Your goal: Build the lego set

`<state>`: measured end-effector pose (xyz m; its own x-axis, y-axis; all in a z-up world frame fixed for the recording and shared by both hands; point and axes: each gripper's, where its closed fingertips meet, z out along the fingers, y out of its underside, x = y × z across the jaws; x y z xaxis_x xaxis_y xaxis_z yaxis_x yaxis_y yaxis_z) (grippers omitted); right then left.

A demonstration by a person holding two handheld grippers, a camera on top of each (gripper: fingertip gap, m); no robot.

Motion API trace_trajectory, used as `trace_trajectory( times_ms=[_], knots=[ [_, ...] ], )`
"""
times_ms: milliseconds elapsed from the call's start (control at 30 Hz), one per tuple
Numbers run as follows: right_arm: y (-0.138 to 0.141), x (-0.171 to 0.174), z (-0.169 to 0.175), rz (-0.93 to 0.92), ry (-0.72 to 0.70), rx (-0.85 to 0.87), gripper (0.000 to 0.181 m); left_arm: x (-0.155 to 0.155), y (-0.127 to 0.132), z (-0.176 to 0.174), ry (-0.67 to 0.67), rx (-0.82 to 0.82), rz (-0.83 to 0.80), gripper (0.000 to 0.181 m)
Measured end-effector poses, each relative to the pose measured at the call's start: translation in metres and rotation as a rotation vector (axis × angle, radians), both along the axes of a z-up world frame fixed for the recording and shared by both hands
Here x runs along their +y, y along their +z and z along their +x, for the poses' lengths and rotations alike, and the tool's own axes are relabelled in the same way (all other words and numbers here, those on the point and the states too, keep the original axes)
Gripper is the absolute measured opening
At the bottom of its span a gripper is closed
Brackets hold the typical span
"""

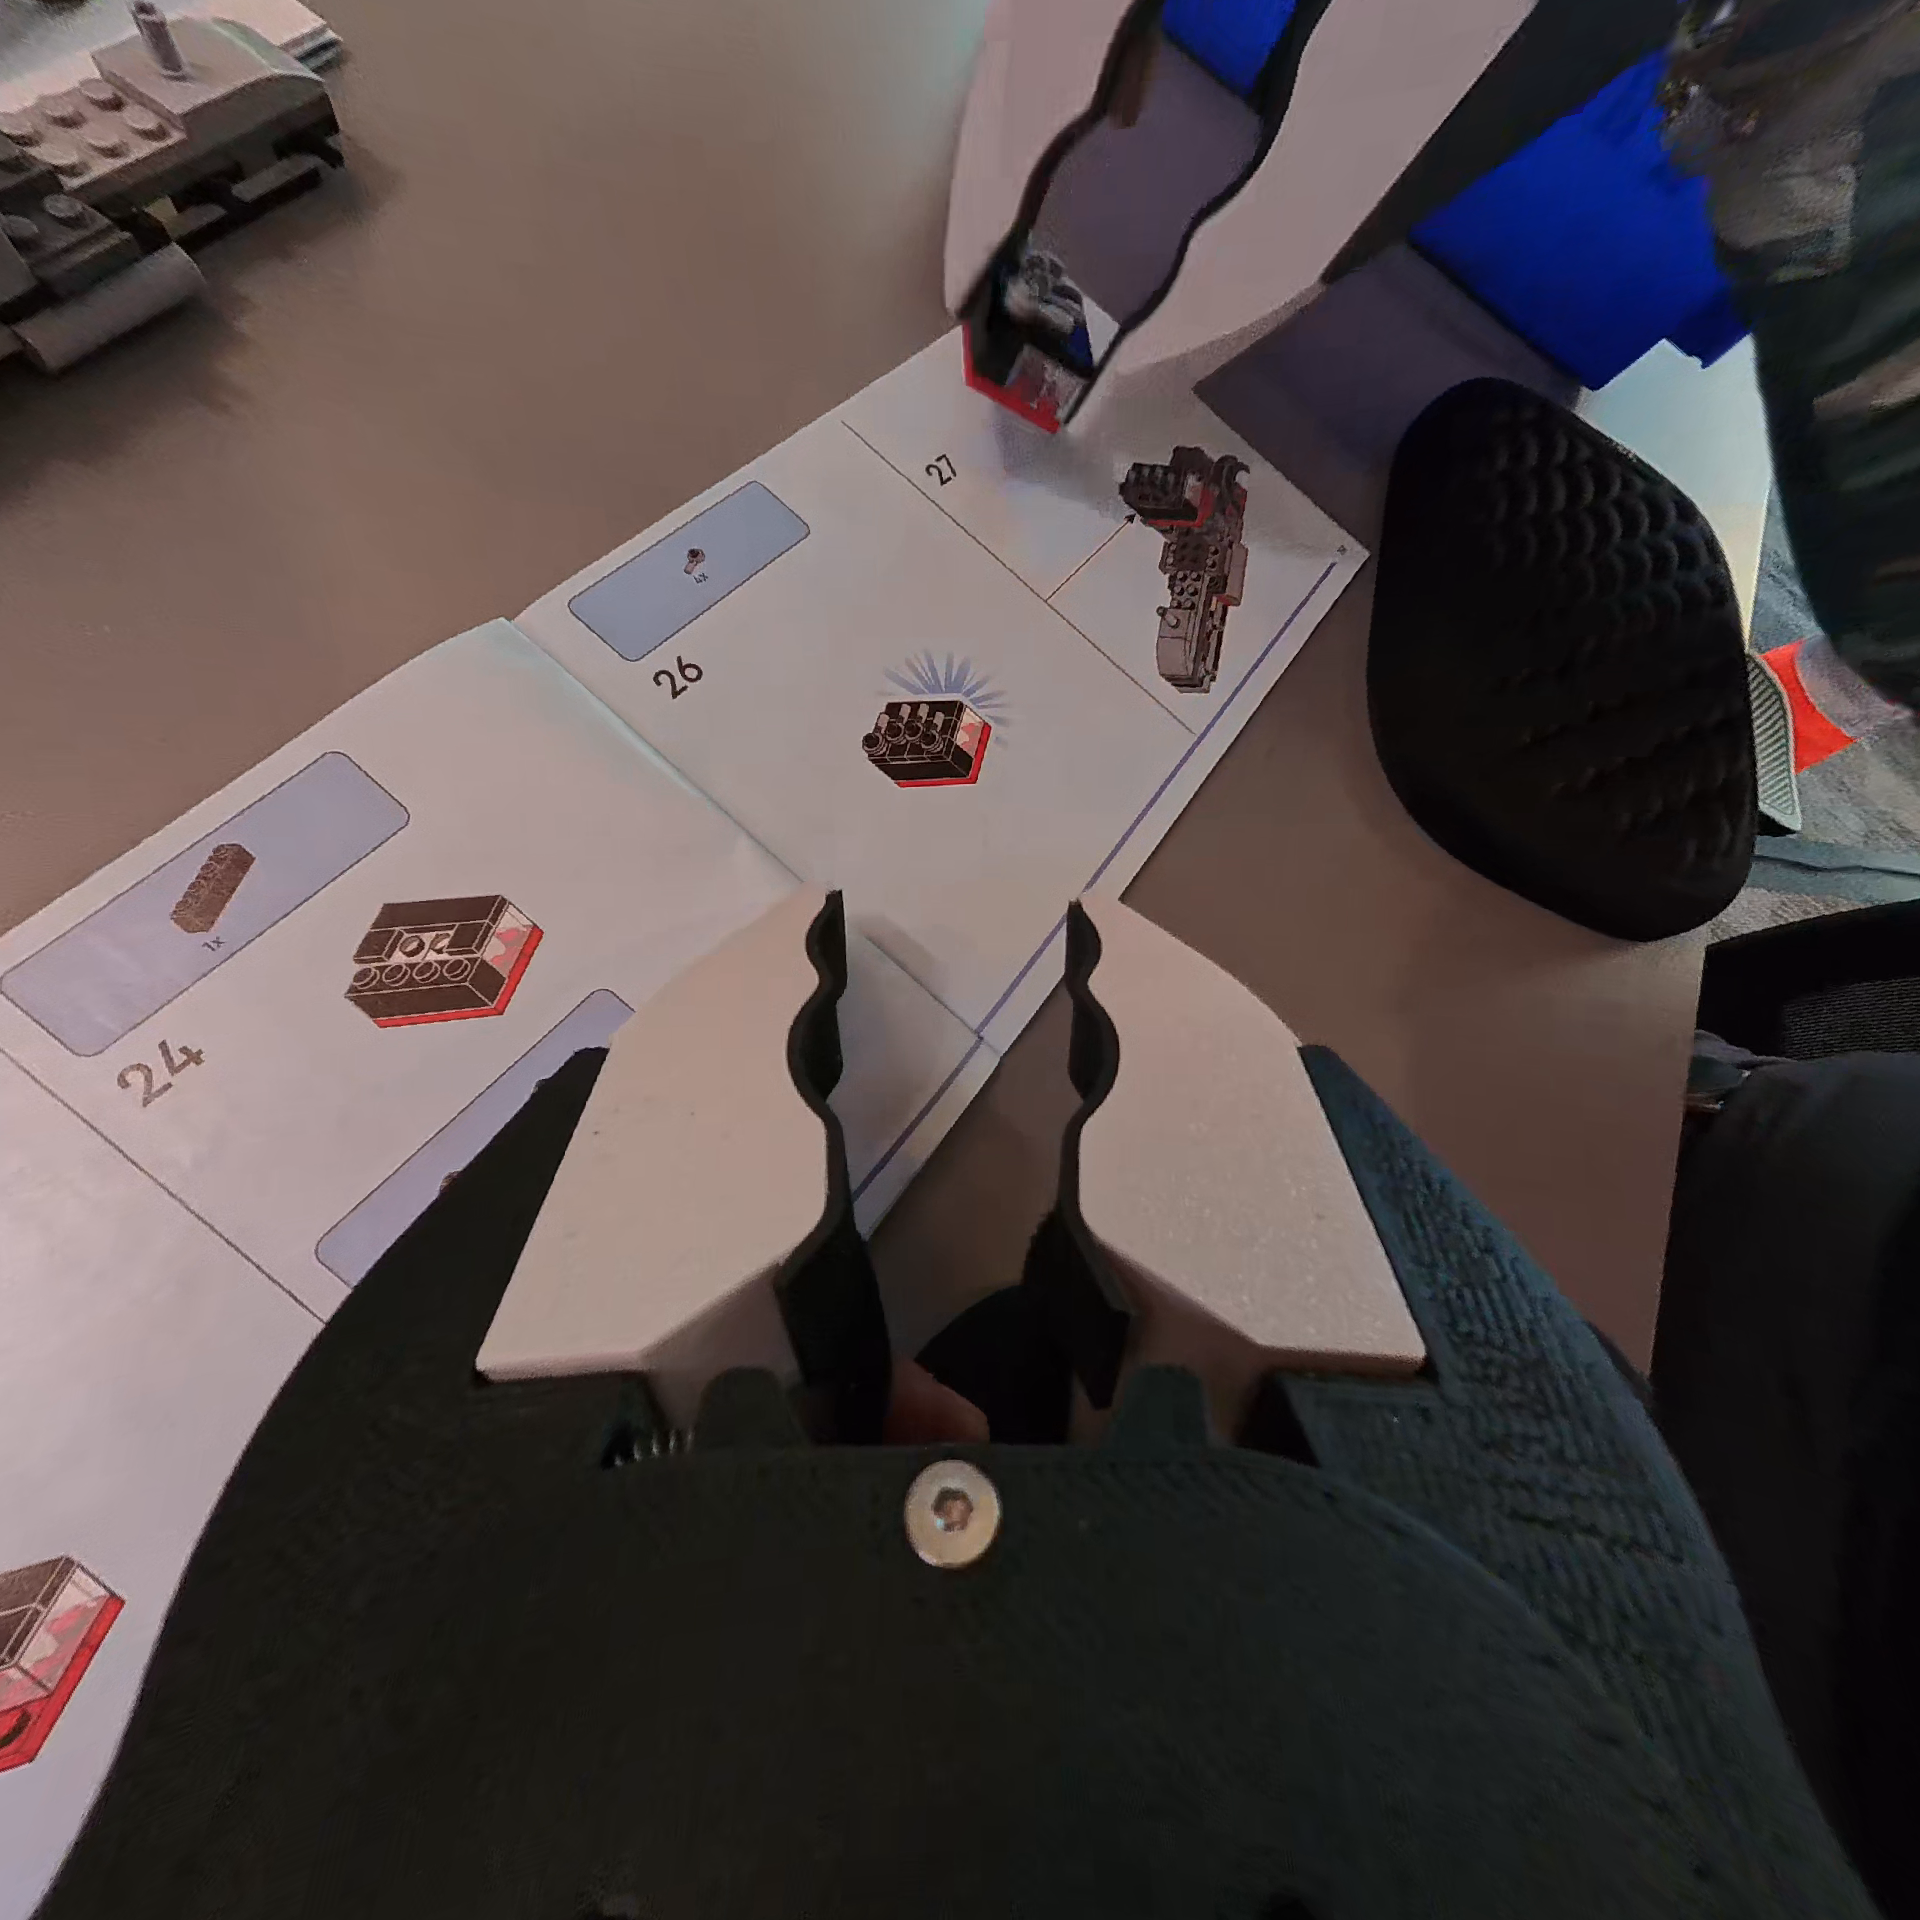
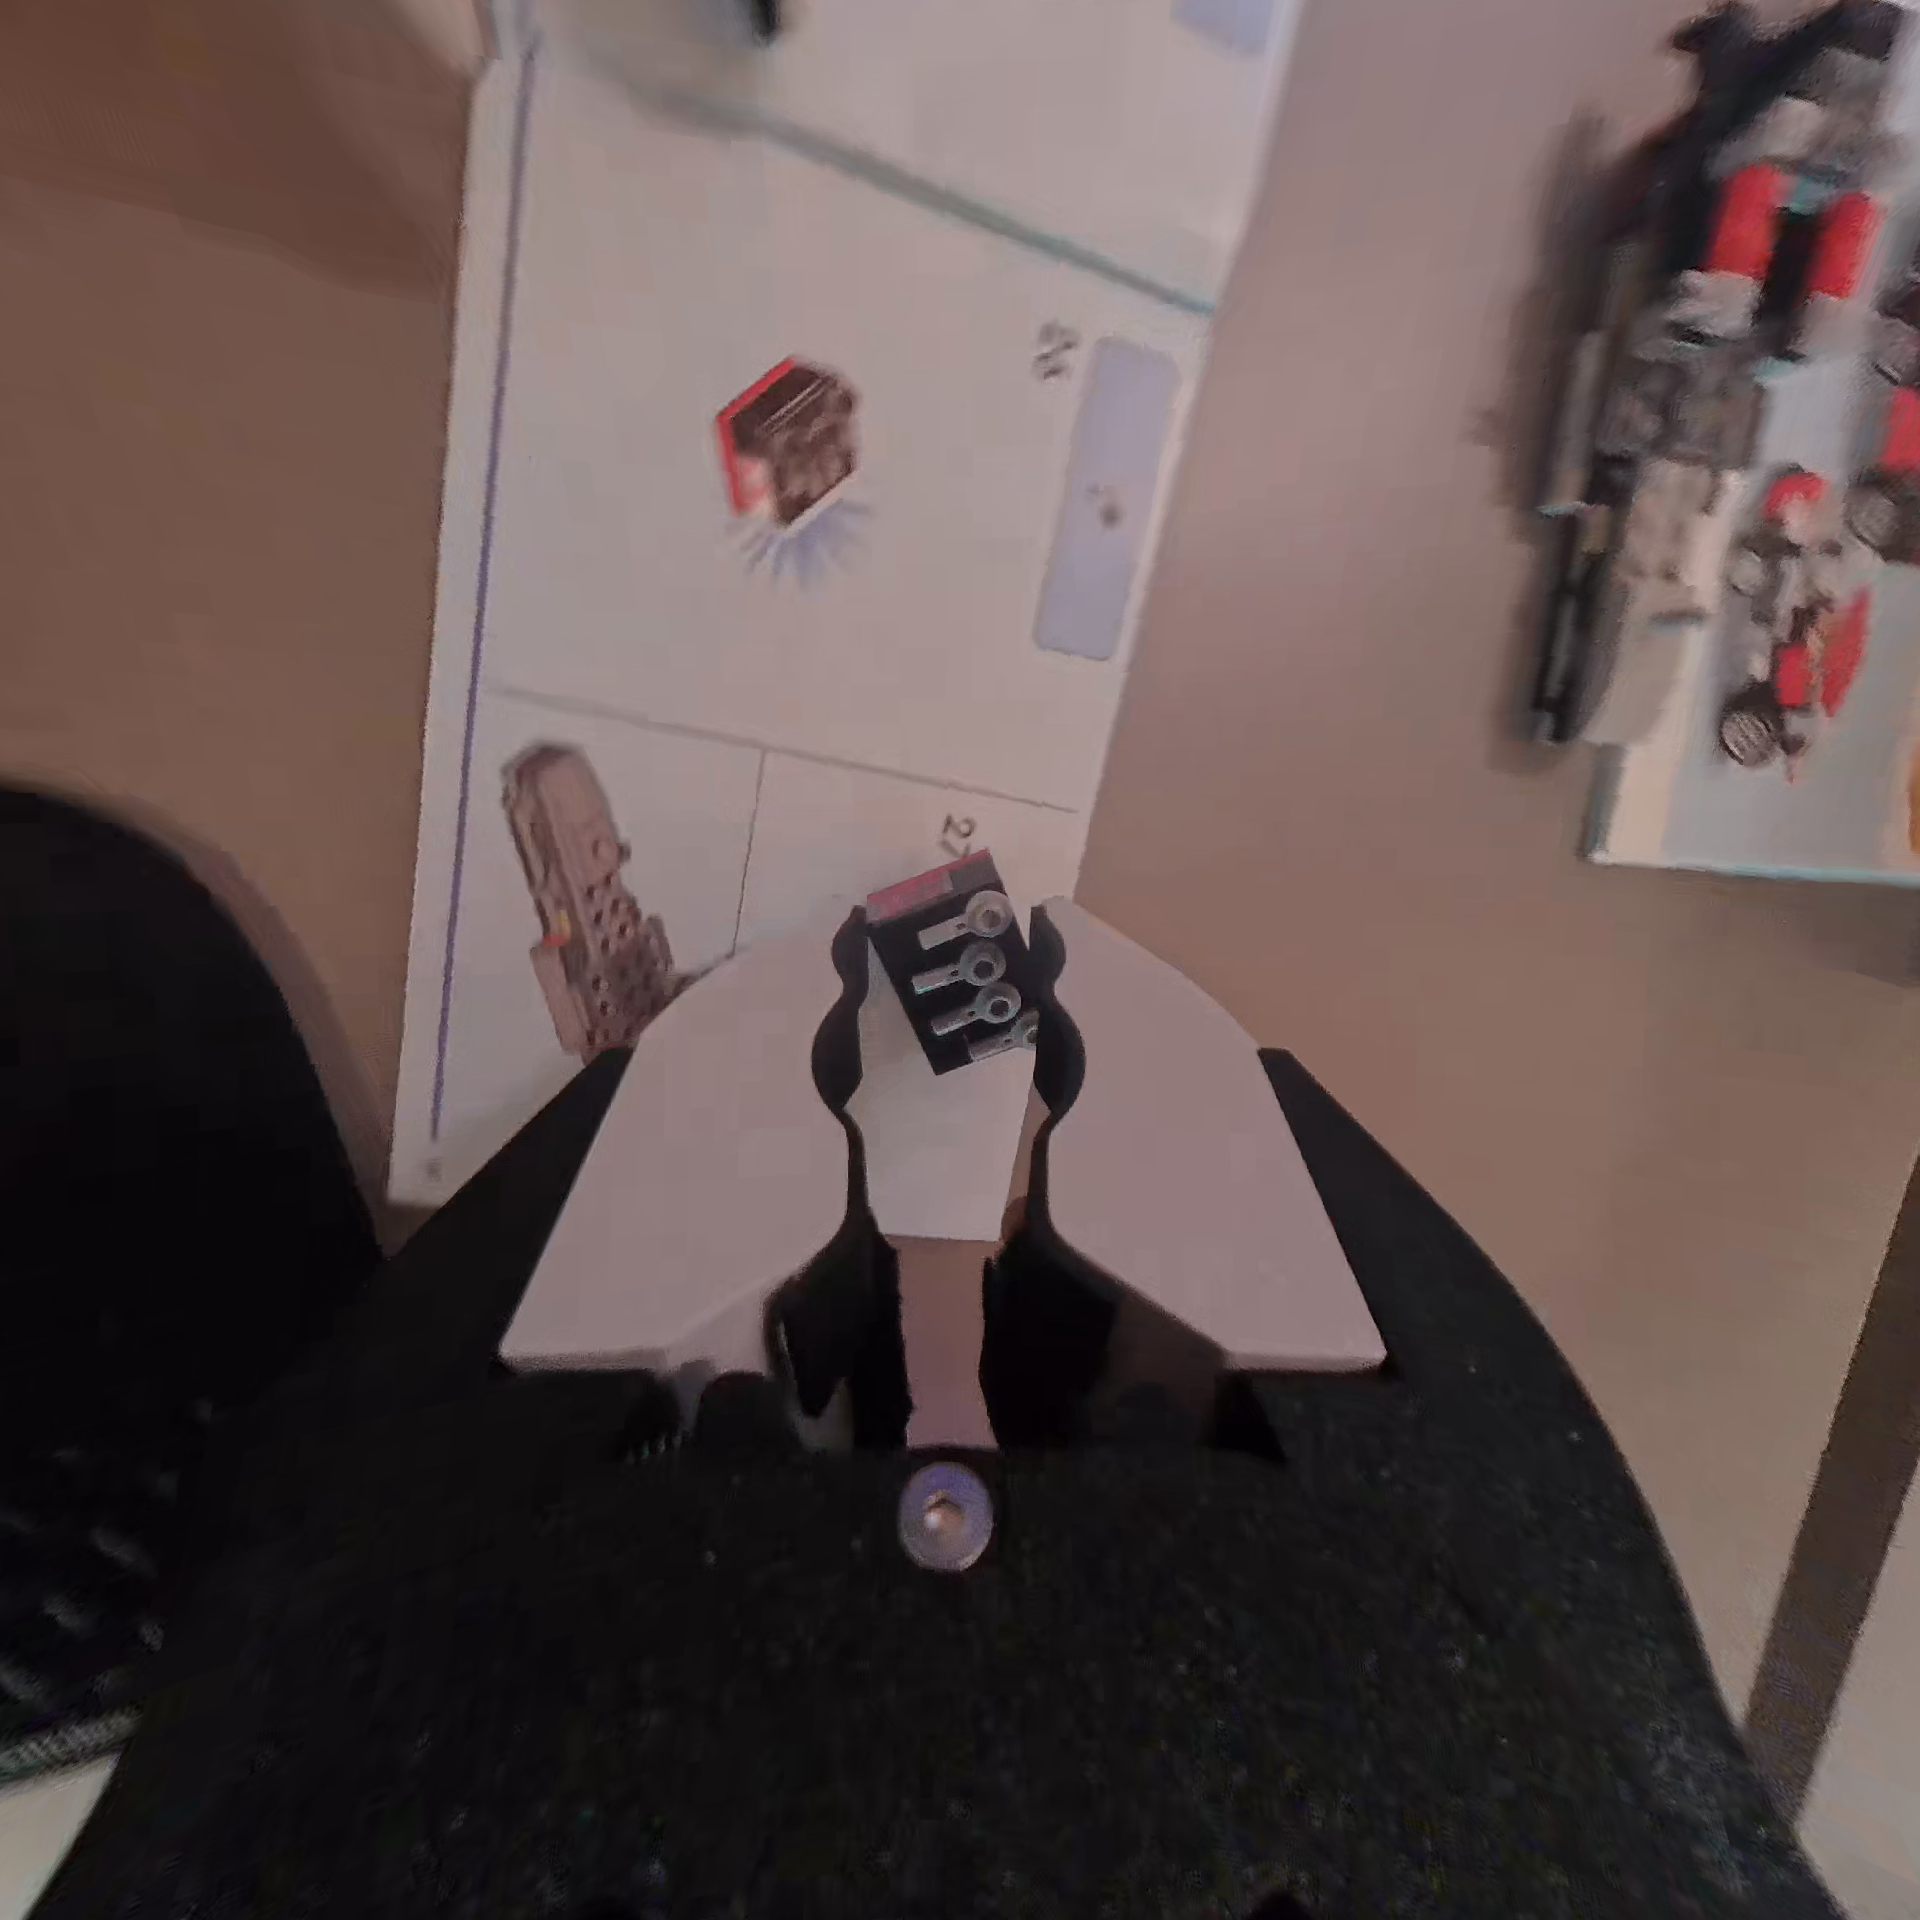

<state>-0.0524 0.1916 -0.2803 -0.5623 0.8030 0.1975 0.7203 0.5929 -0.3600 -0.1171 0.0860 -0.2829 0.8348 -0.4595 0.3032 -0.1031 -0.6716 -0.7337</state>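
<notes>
We had the right tool [image 2: 945, 971] clamped on the small black lego block with red base and four grey pins [image 2: 954, 977], just above the open white instruction booklet [image 1: 727, 790]. Left tool [image 1: 951, 935] apart, empty. Advice: brace the grey lego model [image 1: 135, 187] with it, press the block squarely.

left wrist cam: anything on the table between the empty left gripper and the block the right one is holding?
Only the open instruction booklet, lying flat. No loose parts show between the left gripper and the black-and-red block in the right gripper.
</notes>
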Motion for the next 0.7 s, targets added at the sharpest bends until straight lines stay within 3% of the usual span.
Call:
trace_trajectory(
  times_ms=[133, 500, 567, 700],
  knots=[
    [0.007, -0.012, -0.013, -0.078, -0.198, 0.026, 0.029, -0.001, -0.002, 0.001, -0.011, 0.013, -0.005, 0.041],
    [-0.01, -0.04, -0.06, -0.135, -0.336, -0.058, 0.033, -0.002, 0.005, 0.002, -0.019, -0.055, 0.017, 0.041],
    [0.001, -0.041, -0.061, -0.236, -0.373, 0.001, 0.047, -0.002, 0.005, 0.002, -0.019, -0.05, 0.017, 0.041],
    [0.04, -0.01, -0.043, -0.363, -0.549, 0.286, 0.05, -0.002, 0.005, 0.001, -0.016, -0.049, 0.016, 0.041]
  ],
)
